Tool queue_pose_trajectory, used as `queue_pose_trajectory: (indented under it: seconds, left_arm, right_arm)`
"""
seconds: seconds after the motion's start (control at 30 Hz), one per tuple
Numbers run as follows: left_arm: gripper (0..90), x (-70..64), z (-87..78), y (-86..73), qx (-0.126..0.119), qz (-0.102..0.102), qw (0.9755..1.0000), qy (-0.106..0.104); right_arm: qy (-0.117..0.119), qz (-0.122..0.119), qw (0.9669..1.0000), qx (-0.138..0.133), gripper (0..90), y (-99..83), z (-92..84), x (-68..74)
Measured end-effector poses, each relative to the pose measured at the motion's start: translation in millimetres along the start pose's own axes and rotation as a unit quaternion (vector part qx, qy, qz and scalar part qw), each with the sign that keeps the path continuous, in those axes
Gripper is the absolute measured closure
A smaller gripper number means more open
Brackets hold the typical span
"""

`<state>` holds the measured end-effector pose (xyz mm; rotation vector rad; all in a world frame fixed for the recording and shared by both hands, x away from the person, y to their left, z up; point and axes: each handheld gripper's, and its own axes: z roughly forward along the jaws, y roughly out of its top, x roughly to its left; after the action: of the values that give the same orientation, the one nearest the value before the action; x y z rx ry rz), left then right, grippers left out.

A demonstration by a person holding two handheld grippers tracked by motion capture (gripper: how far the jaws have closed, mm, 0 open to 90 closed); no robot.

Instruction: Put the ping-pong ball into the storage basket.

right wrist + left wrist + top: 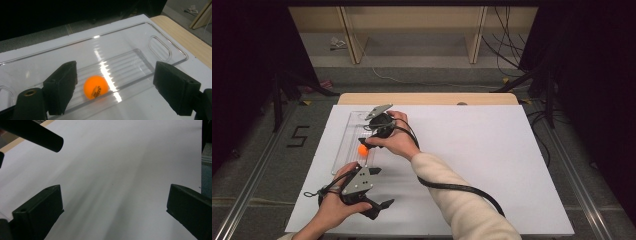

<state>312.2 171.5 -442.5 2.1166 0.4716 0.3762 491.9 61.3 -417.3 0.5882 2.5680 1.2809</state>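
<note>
The right claw stands released, jaws wide; the orange ping-pong ball rests free between and just beyond them in the ribbed trough of the clear plastic tray, which keeps it from rolling. The left claw, also released, hovers idle over the bare white bench.
</note>
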Motion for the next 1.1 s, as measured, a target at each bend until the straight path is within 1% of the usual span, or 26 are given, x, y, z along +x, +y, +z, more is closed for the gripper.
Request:
queue_pose_trajectory:
  seconds: [0.23, 0.6, 1.1]
  left_arm:
    - [0.0, 0.1, -0.1, 0.0, 0.000, 0.000, 1.0000, 0.001]
    - [0.0, 0.5, -0.3, 0.0, 0.000, 0.001, 1.0000, 0.001]
    - [0.0, 0.8, -0.4, -0.3, 0.001, 0.000, 1.0000, 0.002]
  right_arm:
    - [-0.010, 0.001, 0.9999, 0.000, 20.3, -5.2, -12.9, -4.0]
    - [-0.017, 0.003, 0.9998, -0.003, 20.4, -16.9, -31.1, -9.4]
    - [-0.031, 0.015, 0.9994, -0.006, 20.4, -35.0, -56.3, -19.8]
